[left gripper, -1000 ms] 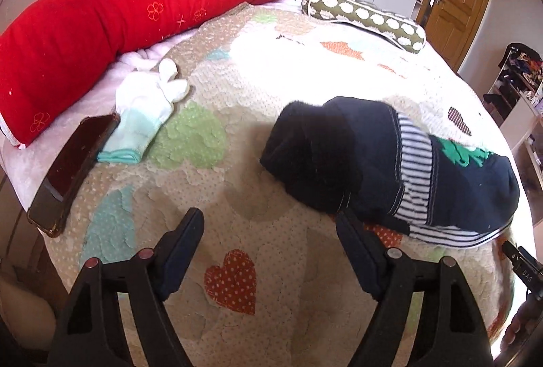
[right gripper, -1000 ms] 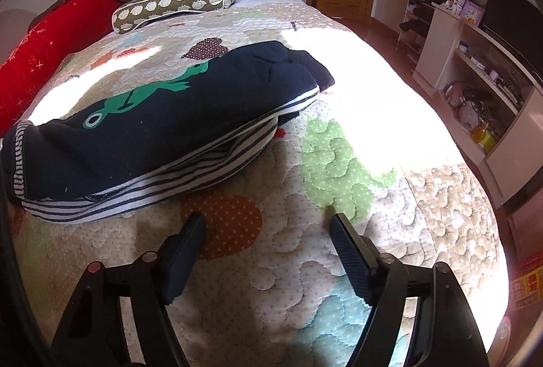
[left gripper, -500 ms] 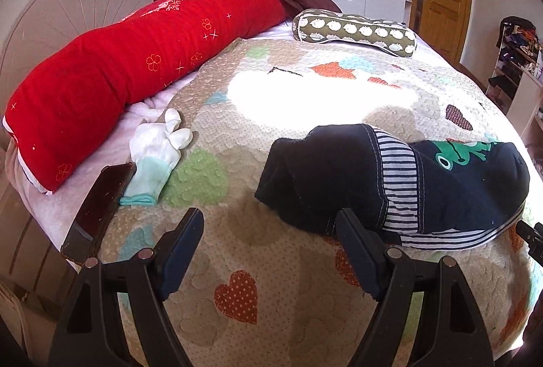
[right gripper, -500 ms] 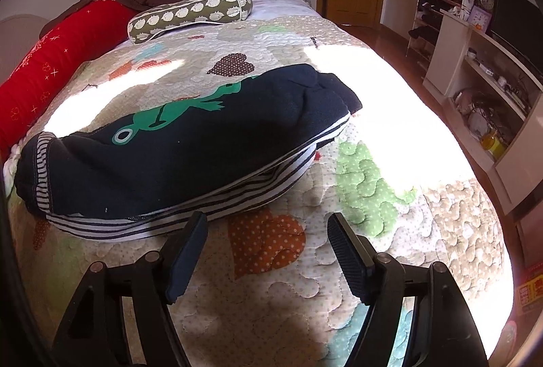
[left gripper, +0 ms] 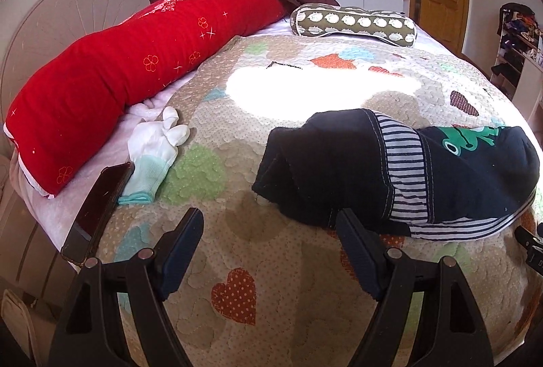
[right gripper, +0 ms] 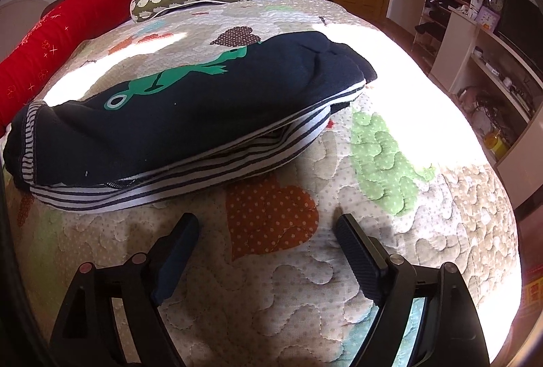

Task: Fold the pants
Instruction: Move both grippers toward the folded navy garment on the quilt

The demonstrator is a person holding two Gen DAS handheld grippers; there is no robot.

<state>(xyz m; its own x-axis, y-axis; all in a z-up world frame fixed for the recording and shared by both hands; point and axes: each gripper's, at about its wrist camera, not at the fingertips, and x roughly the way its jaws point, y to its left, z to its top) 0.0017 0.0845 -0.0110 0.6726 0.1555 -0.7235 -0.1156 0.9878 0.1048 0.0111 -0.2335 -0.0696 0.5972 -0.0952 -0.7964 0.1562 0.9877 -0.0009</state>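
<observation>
Dark navy pants [left gripper: 390, 170] [right gripper: 190, 115] with a striped lining and a green frog print lie folded in a bundle on the quilted bed. My left gripper [left gripper: 269, 221] hovers open over bare quilt just in front of the bundle's left end, its right finger close to the dark cuff. My right gripper [right gripper: 266, 224] stands over an orange heart patch in front of the bundle's striped edge; its jaws are opening and nothing is between them. Neither gripper touches the pants.
A white glove [left gripper: 154, 146] and a dark phone [left gripper: 98, 207] lie at the left bed edge beside a long red bolster [left gripper: 135, 68]. A green patterned pillow [left gripper: 353, 24] sits at the far side. Shelves [right gripper: 488, 68] stand to the right of the bed.
The left view has rolled level and shifted a little. The right gripper's jaws have spread wider, and the pants now fill more of its view.
</observation>
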